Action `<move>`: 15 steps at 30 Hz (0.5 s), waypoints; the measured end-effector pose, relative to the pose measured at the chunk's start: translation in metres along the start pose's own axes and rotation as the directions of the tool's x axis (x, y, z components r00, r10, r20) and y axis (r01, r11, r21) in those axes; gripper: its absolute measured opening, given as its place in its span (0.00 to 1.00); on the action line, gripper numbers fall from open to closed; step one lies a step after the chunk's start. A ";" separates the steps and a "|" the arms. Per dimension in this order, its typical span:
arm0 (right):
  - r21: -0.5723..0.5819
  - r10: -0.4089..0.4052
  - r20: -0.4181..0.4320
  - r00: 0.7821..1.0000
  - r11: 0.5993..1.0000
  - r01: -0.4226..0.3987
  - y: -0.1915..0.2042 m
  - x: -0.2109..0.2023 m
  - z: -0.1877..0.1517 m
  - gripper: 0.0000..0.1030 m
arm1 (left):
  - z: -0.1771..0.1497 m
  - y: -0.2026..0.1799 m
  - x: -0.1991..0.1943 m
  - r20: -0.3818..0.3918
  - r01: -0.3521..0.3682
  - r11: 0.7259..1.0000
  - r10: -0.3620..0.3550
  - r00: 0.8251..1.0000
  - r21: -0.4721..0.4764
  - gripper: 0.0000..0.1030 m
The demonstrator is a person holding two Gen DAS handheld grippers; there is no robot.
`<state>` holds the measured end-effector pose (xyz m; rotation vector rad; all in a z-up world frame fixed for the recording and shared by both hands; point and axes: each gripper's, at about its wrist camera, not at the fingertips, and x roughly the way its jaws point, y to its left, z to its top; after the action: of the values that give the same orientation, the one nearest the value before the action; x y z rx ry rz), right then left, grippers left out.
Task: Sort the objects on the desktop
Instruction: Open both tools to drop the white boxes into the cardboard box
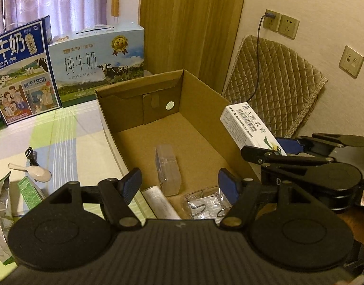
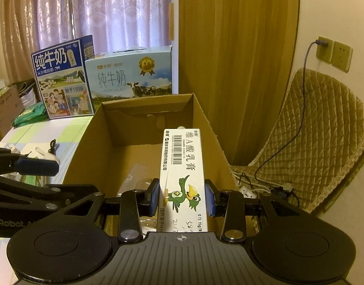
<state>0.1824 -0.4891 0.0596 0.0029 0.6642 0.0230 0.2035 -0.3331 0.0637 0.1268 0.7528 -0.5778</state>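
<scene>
An open cardboard box (image 1: pixel 201 99) (image 2: pixel 91 147) stands on the table. My right gripper (image 2: pixel 183 198) (image 1: pixel 280 146) is shut on a white ointment carton (image 2: pixel 182 173) (image 1: pixel 249 128) with a green bird print, held above the box's right wall. My left gripper (image 1: pixel 182 184) hovers open over the near end of the box, nothing between its fingers; one blue fingertip (image 2: pixel 37 166) shows in the right wrist view. Inside the box lie a clear plastic case (image 1: pixel 167 169), a white tube (image 1: pixel 161 201) and a clear packet (image 1: pixel 205 201).
Two milk cartons (image 1: pixel 22 71) (image 1: pixel 98 66) stand at the back of the striped tablecloth (image 1: pixel 70 137). A white spoon (image 1: pixel 37 172), a black cable (image 1: pixel 31 155) and green packets (image 1: pixel 30 190) lie left of the box. A quilted cushion (image 1: pixel 277 83) and wall sockets (image 1: pixel 280 25) are on the right.
</scene>
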 end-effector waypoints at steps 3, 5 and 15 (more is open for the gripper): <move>0.002 0.002 -0.002 1.000 1.000 -0.002 0.001 0.001 0.001 0.35 | 0.000 0.000 -0.005 0.011 -0.011 1.000 0.011 1.000 0.014 0.65; 0.001 0.004 -0.002 1.000 1.000 -0.004 0.003 0.001 0.002 0.35 | 0.000 0.002 -0.007 0.016 -0.015 1.000 0.015 1.000 0.017 0.65; 0.032 0.028 0.042 0.999 0.999 -0.029 0.010 -0.004 0.012 0.39 | -0.013 0.024 -0.022 0.016 -0.038 0.999 0.039 0.999 -0.026 0.66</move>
<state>0.1865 -0.4795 0.0714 0.0439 0.6227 0.0396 0.1958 -0.2993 0.0665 0.1128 0.7398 -0.5319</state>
